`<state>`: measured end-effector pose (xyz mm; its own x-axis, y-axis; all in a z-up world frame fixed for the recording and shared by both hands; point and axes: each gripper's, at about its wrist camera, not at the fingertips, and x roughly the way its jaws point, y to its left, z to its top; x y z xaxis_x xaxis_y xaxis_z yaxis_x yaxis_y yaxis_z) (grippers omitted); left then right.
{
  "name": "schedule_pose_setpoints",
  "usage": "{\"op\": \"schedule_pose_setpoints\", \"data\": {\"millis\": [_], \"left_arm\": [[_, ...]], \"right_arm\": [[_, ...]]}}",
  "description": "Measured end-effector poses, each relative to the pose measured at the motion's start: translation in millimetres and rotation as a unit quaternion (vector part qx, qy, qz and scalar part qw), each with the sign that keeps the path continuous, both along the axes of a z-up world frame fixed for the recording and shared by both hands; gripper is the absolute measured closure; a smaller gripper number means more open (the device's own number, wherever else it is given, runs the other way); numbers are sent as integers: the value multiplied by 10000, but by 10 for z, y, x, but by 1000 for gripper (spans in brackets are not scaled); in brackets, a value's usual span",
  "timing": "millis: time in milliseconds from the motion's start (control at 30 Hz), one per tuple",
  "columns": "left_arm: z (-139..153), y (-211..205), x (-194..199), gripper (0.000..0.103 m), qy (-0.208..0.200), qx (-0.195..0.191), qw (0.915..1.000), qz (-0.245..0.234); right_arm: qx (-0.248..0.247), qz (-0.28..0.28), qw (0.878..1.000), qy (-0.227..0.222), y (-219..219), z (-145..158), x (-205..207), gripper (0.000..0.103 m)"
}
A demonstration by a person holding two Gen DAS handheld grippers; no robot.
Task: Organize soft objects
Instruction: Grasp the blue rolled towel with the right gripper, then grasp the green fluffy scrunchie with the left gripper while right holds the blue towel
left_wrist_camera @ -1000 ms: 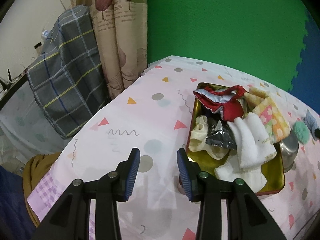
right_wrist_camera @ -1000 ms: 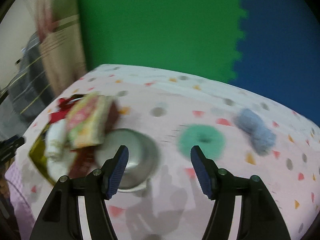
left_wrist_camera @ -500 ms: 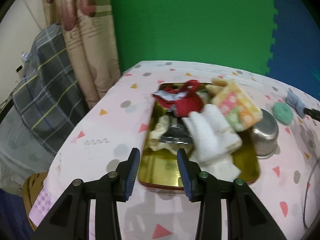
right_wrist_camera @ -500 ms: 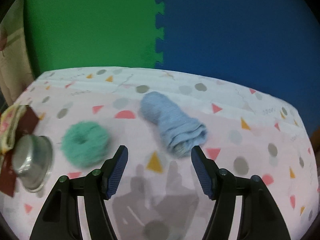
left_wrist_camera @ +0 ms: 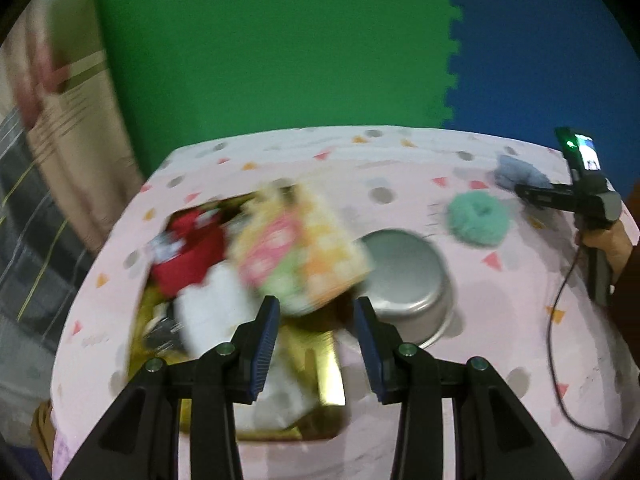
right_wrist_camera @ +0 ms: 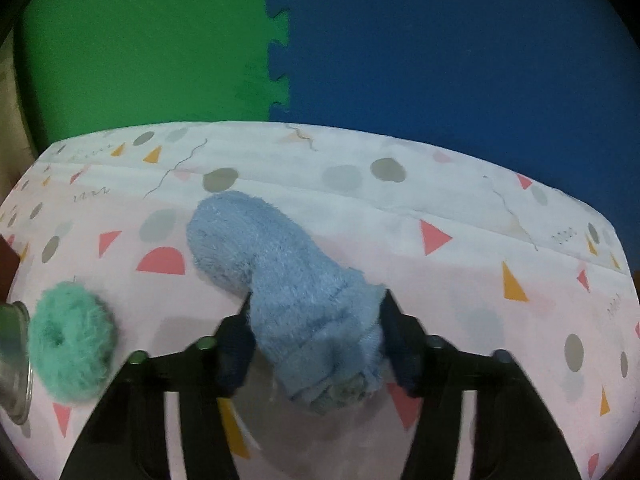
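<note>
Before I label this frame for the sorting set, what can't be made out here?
- Left wrist view: the pile in the gold tray is smeared by motion blur.
- Right wrist view: the blue sock covers the right gripper's closing fingers; contact unclear.
- Right wrist view: the metal bowl is cut by the left edge.

Right gripper (right_wrist_camera: 316,344) jaws closing; left gripper (left_wrist_camera: 316,344) gaping.

Before you: the blue sock (right_wrist_camera: 288,280) is fuzzy terry cloth; the green scrunchie (right_wrist_camera: 70,346) is shaggy plush. The bowl (left_wrist_camera: 404,280) is brushed, dull-sheened metal, the tray (left_wrist_camera: 324,364) glossy gold metal. A smooth matt printed cloth (right_wrist_camera: 460,280) covers the worktop. Your hand-held gripper (left_wrist_camera: 314,340) has matt black plastic arms and ribbed blue pads (left_wrist_camera: 262,348).
</note>
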<state>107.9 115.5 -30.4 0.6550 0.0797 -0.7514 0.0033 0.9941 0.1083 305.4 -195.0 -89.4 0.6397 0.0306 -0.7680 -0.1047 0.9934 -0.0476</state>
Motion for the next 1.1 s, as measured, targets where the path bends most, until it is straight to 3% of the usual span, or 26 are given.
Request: {"op": "schedule_pose_setpoints", "data": {"millis": [133,400,733,867,1100], "left_arm": [[-70,-410,220,64,-18,-41,9992,-394],[-164,-1028,567,64,-152,-206,9952,-946],[-378,-1312,793,64,48,-351,9923,-1189],[-437,-1358,863,64,134,-544,9908,-1236],[-504,-1456,1028,64,179,-403,9909,-1270]], "right_arm": [[116,-84,9999,-32,-111,2,-52,81],[77,-369,9993,-85,-399,23,-379,82],[199,-793,9967,-12,-819,31,-836,82],[196,-812,9965,25,-811,15,-815,82],[172,-785,9968,49,-814,10,-828,81]]}}
